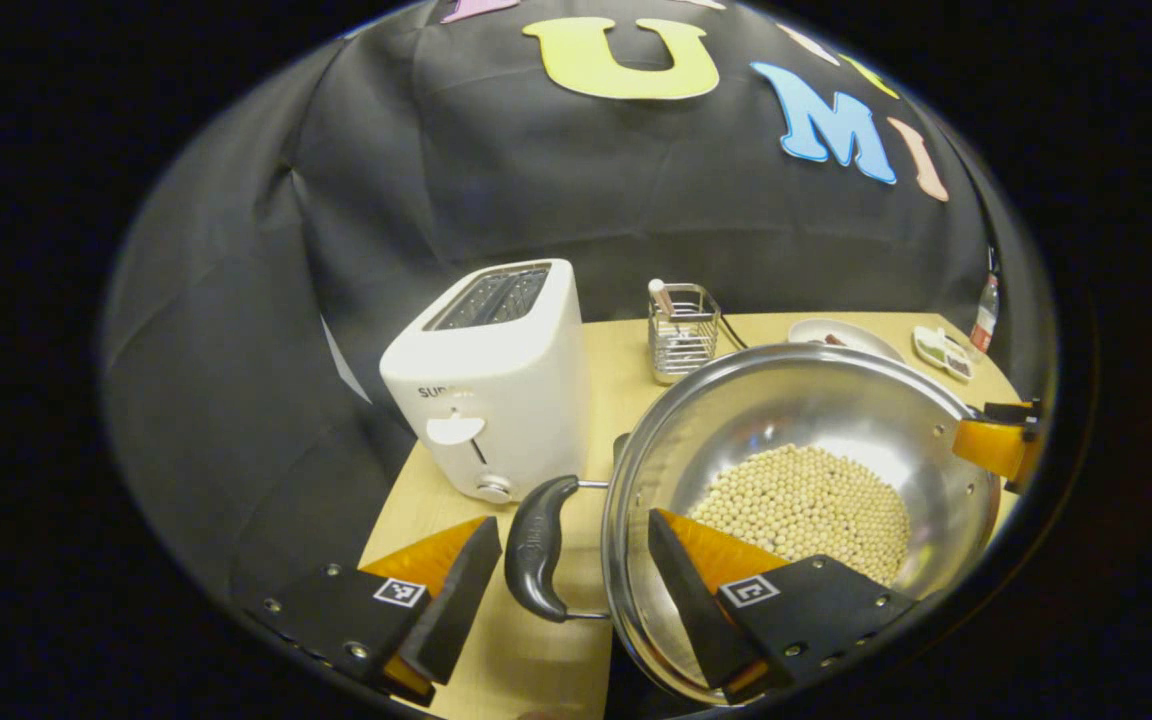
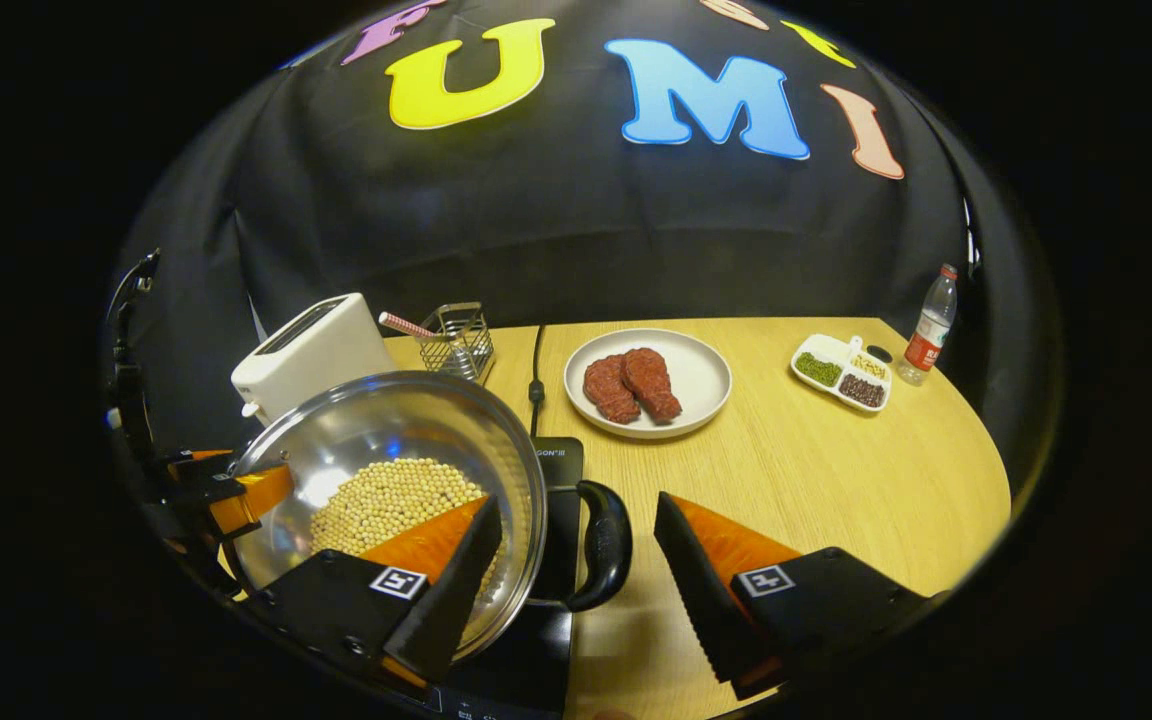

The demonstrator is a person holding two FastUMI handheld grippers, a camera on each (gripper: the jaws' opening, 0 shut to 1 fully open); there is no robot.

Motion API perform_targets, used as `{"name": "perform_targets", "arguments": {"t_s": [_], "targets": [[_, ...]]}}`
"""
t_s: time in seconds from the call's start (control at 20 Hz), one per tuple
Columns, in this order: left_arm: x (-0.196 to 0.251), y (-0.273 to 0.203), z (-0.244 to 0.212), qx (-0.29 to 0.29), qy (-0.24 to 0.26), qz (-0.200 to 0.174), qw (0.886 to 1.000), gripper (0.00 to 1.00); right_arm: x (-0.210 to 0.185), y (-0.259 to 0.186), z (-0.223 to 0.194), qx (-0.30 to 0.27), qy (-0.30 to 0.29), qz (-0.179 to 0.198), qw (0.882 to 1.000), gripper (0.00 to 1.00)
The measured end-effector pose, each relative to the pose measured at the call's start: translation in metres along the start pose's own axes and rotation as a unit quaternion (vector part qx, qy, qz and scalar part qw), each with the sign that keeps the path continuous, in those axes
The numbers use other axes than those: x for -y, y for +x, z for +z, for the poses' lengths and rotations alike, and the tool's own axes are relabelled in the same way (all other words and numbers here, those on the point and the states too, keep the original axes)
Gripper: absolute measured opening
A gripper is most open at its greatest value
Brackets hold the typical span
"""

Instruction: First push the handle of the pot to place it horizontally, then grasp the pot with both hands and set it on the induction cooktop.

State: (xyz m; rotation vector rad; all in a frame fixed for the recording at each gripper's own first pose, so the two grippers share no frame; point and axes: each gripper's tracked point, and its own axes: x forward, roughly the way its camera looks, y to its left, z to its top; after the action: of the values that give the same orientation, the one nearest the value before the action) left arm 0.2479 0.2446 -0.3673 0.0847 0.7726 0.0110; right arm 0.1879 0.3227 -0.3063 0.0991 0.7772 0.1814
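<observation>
1. Nearest the lens in the left gripper view, the left gripper (image 1: 576, 590) stands spread, its two fingers either side of the pot's left handle (image 1: 537, 548) without pressing it; one finger reaches over the rim into the pot (image 1: 796, 440).
2. In the right gripper view, the right gripper (image 2: 576, 580) is likewise released, straddling the right handle (image 2: 604, 545), which lies level at about 3 o'clock of the bowl.
3. The pot sits at roughly 8 o'clock on the counter (image 2: 836, 470) in that view, with the dark induction cooktop (image 2: 556, 470) directly under its right side. I cannot tell whether it rests fully on the cooktop.
4. Risk: the pot holds loose soybeans (image 2: 386, 500). If one hand lifts or closes sooner than the other, the pot would likely tilt and spill them.
5. Risk: the inner fingers overlap the rim, so closing carelessly may pinch the steel wall instead of the handle and slip.
6. Risk: the toaster (image 1: 491, 380) stands just beside the left handle at 11 o'clock; a sideways swing could knock it.
7. The plate of meat (image 2: 648, 382) lies well apart.
</observation>
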Motion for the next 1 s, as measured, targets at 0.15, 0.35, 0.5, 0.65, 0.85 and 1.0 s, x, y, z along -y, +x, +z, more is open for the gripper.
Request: {"name": "perform_targets", "arguments": {"t_s": [0.15,0.35,0.5,0.65,0.85,1.0], "targets": [[-0.007,-0.003,-0.001,0.002,-0.009,0.01,1.0,0.9,0.005,-0.004,0.005,0.005,0.007,-0.003,1.0,0.93],[-0.011,-0.014,0.011,0.022,-0.008,0.026,0.999,0.9,0.008,-0.018,0.02,0.031,0.009,0.002,0.999,0.93],[-0.005,-0.033,0.036,0.06,-0.003,0.031,0.998,0.9,0.018,-0.043,0.045,0.078,0.004,0.006,0.997,0.97],[0.017,-0.062,0.059,0.091,0.004,0.023,0.996,0.9,0.041,-0.077,0.068,0.119,-0.007,-0.003,0.993,0.97],[0.059,-0.116,0.089,0.135,0.003,0.024,0.991,0.88,0.085,-0.136,0.098,0.172,-0.051,-0.025,0.983,0.92],[0.098,-0.164,0.109,0.169,-0.012,0.023,0.985,0.88,0.109,-0.182,0.106,0.205,-0.073,-0.015,0.976,0.97]]}}
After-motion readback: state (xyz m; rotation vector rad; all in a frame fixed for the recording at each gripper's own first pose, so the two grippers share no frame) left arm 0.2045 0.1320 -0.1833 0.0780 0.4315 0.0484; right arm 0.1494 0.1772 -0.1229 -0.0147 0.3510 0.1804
